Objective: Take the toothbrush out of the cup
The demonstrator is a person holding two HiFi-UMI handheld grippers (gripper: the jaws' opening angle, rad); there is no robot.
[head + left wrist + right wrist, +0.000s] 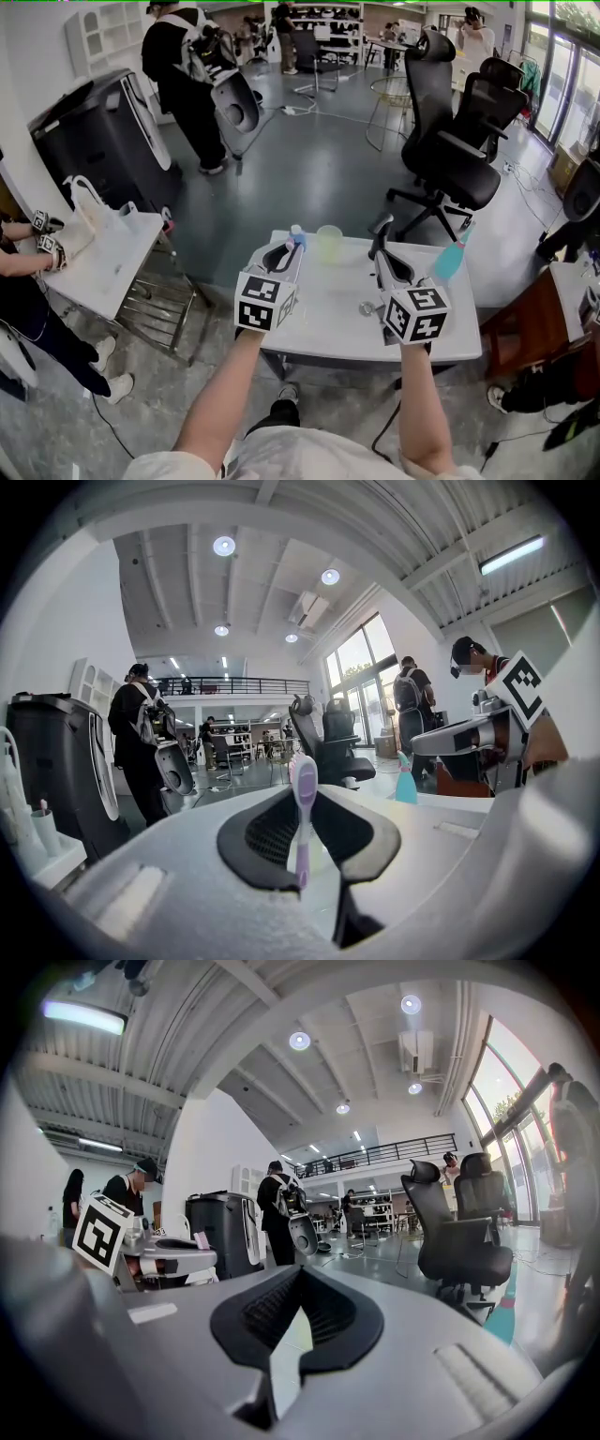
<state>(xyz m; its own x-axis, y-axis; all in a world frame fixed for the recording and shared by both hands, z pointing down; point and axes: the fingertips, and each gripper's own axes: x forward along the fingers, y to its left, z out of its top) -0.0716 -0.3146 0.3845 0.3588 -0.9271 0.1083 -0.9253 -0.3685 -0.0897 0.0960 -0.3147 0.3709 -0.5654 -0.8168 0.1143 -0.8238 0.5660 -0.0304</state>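
Left tongs [292, 247] grip an upright purple toothbrush [302, 803], held just beside the cup [328, 242] near the bench's [328, 314] far edge. Right tongs [379, 234] closed and empty above bare bench.

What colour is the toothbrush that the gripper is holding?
The toothbrush is light purple; the left gripper view shows it best.

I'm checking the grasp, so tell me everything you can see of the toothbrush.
The toothbrush looks like slim lilac plastic, with a pale bristled head at the top. It stands upright, its handle clamped between the black pads of the left hand-held gripper, with the head poking above them. In the head view it sits just left of the pale green cup, apparently outside it. Its lower end is hidden.
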